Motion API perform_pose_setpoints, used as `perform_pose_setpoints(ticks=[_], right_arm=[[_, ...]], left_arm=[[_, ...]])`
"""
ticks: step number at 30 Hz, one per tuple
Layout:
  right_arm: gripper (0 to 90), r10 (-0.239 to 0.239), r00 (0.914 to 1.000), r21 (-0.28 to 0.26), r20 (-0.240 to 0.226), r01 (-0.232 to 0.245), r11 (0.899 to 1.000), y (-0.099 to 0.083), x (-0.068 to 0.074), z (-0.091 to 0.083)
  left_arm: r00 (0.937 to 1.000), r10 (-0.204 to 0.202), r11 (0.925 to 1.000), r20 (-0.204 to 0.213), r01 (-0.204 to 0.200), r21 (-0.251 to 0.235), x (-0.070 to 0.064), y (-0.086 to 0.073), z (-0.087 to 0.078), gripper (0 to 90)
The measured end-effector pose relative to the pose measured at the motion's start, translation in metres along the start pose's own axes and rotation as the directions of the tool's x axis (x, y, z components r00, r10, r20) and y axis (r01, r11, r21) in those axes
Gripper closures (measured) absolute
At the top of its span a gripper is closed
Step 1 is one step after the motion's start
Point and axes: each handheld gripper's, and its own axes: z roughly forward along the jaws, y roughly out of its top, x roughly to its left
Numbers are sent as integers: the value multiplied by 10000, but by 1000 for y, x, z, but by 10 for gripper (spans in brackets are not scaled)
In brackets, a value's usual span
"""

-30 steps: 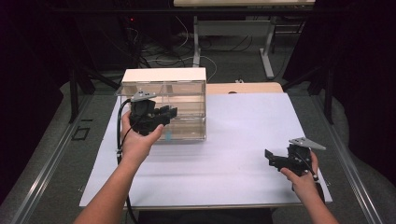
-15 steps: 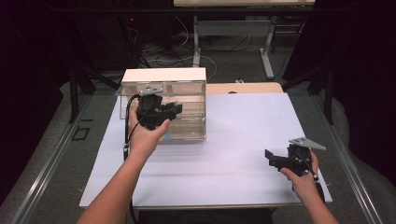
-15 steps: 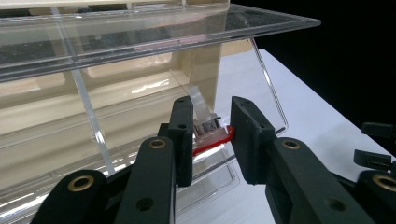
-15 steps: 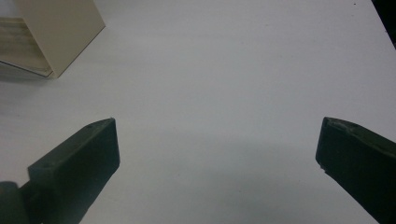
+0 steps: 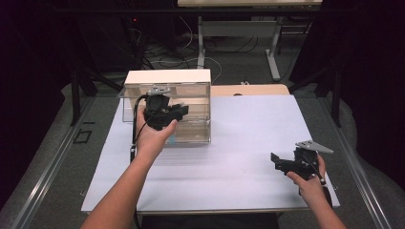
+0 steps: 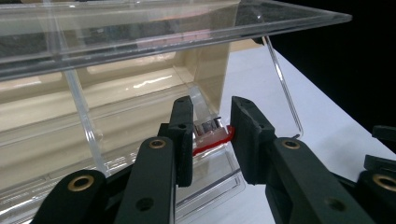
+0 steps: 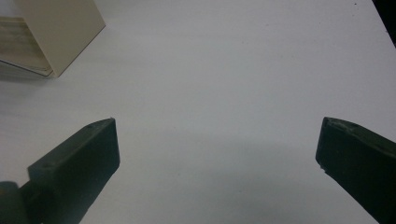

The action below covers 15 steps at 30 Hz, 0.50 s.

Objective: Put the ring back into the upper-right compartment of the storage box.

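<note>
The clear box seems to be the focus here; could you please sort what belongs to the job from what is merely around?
In the job:
- clear box
- red-and-metal latch
- left tongs, open beside the latch

Just around:
- right tongs, open over the white table
- wooden board

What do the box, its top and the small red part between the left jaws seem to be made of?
The box looks like clear glossy acrylic: you see through its walls, and they carry bright reflections. Its top is opaque, cream and matt, perhaps painted board or plastic. The red part looks like shiny plastic with a small metal piece on it, though it is too small to be sure. The left gripper stands open around it.
</note>
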Motion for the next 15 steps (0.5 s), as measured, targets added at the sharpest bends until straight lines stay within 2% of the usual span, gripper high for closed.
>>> perform_pose_setpoints(ticks=[5,15], right_arm=[[0,-14,10000,37,-50,14,10000,0,0,0],[0,50,10000,64,-52,-50,10000,0,0,0]], left_arm=[[9998,-173,9998,-114,174,99,1,-1,6,710],[9992,-260,9995,-301,266,186,4,-3,13,706]])
